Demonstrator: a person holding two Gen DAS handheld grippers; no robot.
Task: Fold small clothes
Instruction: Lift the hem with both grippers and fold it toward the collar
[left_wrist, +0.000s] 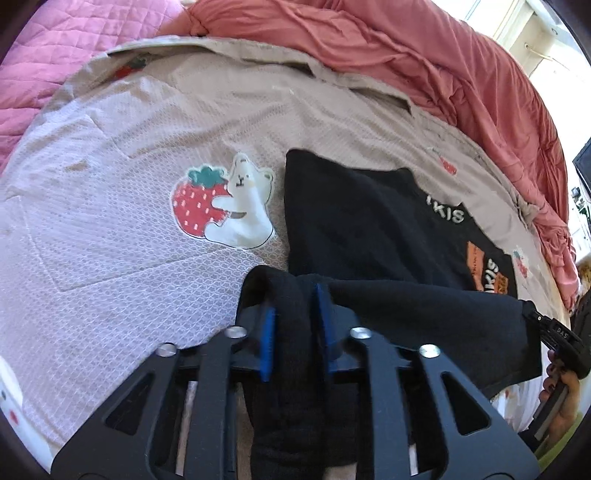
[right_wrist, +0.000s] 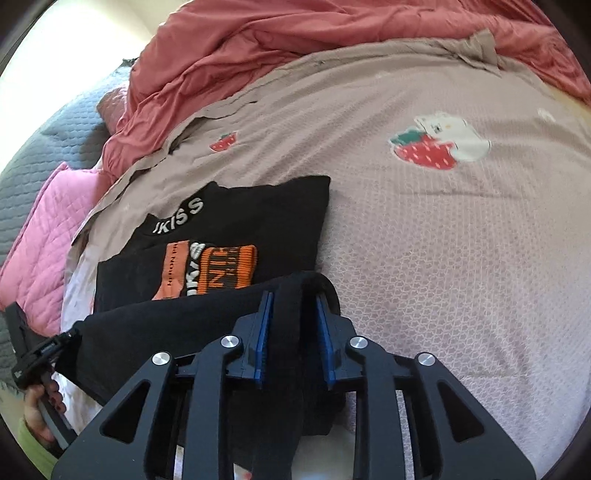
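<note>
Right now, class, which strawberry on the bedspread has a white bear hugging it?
The big strawberry in the middle of the bedspread, left of the black shirt. The small strawberry beyond the shirt has no bear.

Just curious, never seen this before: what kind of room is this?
Most likely a bedroom: a beige strawberry-and-bear bedsheet, a rumpled coral-red duvet and a pink quilted blanket lie under the black shirt.
</note>
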